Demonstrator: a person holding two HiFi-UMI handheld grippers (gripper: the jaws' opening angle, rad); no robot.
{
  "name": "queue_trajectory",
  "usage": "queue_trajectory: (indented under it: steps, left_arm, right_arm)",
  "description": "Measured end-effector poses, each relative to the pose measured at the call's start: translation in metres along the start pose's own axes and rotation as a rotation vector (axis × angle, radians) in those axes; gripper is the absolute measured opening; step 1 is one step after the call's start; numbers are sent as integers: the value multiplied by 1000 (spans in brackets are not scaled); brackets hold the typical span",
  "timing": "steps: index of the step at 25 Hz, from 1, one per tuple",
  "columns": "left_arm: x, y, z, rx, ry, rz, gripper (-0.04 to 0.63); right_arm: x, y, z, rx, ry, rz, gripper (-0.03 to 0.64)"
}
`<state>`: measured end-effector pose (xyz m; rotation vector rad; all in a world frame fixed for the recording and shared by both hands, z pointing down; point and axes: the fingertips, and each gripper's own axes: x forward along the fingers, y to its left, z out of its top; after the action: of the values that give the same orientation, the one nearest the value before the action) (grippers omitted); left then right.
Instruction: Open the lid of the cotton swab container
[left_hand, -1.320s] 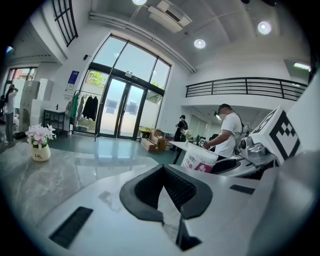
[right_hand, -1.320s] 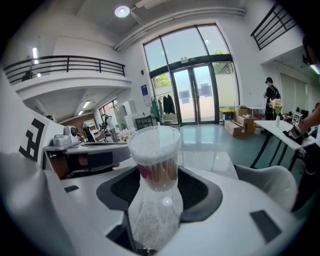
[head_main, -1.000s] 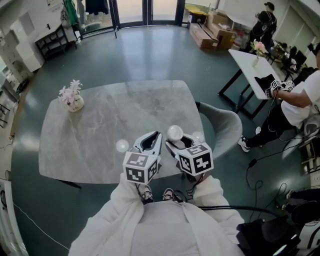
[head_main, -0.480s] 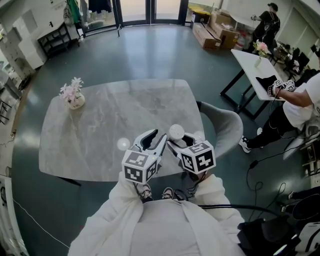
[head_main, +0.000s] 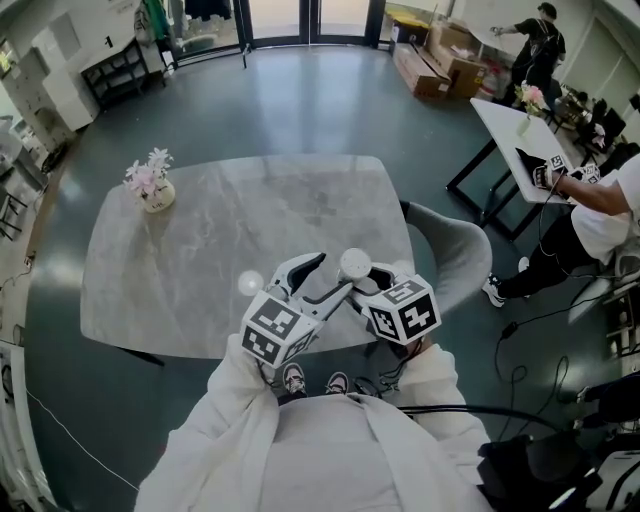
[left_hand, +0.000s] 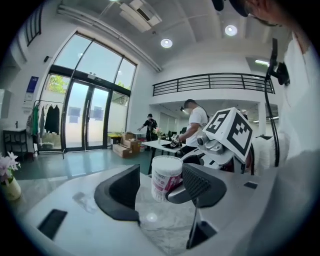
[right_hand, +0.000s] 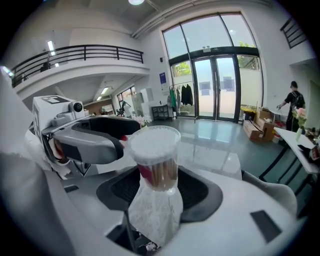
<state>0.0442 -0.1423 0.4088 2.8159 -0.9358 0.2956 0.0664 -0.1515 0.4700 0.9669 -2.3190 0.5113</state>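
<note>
Right hand-held gripper (right_hand: 156, 175) clamped on upright swab container (right_hand: 152, 147) above the surface's (head_main: 200, 250) near edge; left hand-held gripper (left_hand: 159, 190) jaws just opened wide, empty, tips beside container.

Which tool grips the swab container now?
The right tool, shut on the container; the left tool's jaws have just been opening and flank it without pressing.

The grey marble-patterned table with rounded corners (head_main: 200, 250) carries a small pale vase of pink flowers (head_main: 153, 190) near its far left corner.
</note>
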Motion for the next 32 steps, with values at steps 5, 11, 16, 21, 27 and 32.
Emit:
queue_trajectory:
  steps: [5, 11, 16, 21, 27, 32]
  left_arm:
    - [2, -1, 4, 11, -2, -51, 250]
    - [2, -8, 4, 49, 27, -117, 250]
    - [0, -8, 3, 49, 25, -102, 249]
    - [2, -7, -1, 55, 32, -97, 245]
    - [6, -11, -5, 54, 42, -98, 244]
    - [5, -8, -5, 0, 66, -115, 239]
  right_arm:
    - [6, 17, 2, -58, 21, 52, 290]
    - [5, 30, 6, -103, 36, 97, 290]
    - [2, 32, 3, -107, 42, 107, 290]
    - [5, 31, 2, -109, 47, 103, 290]
    - [4, 28, -4, -110, 42, 93, 290]
    - [3, 28, -3, -130, 33, 94, 288]
